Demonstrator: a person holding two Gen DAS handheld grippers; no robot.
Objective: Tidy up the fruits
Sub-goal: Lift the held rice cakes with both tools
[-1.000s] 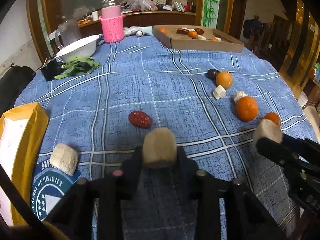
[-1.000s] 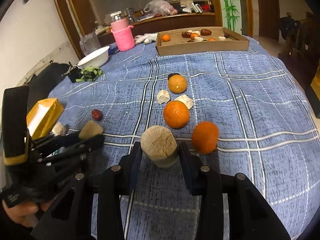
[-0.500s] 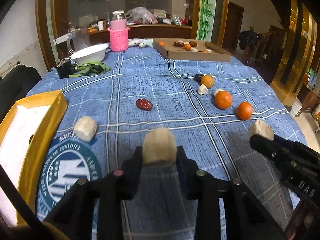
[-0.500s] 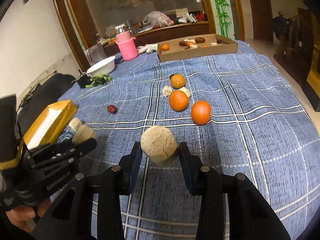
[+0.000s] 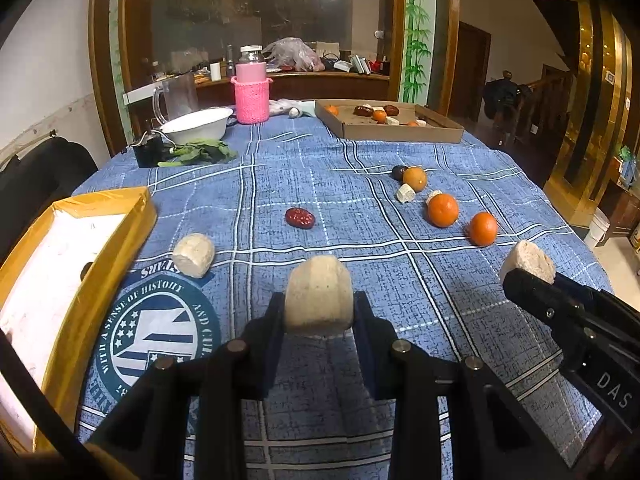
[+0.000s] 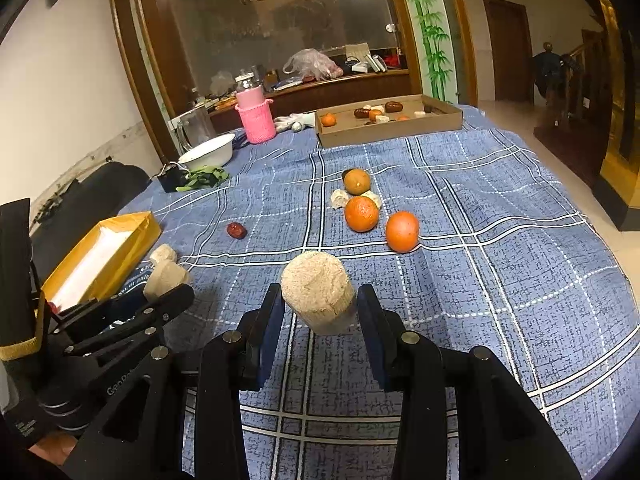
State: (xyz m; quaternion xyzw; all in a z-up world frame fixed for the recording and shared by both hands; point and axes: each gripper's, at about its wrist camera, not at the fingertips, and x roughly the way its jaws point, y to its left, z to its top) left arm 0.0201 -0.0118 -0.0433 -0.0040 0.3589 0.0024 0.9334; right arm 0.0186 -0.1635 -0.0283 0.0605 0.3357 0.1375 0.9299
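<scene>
My left gripper is shut on a beige cylindrical chunk, held above the blue checked tablecloth. My right gripper is shut on a similar beige chunk. Each gripper shows in the other's view, the right one at the right and the left one at the left. A third beige chunk lies on the cloth beside a red date. Three oranges sit mid-table with small white pieces. The cardboard tray at the back holds several fruits.
A yellow box with a white inside stands at the near left. A white bowl, a clear jug, a pink-sleeved jar and green leaves sit at the back left. A dark chair stands beyond the table's left edge.
Both grippers have drawn back toward the near edge and risen slightly, each keeping hold of its beige chunk. The views have tilted up, showing more of the room.
</scene>
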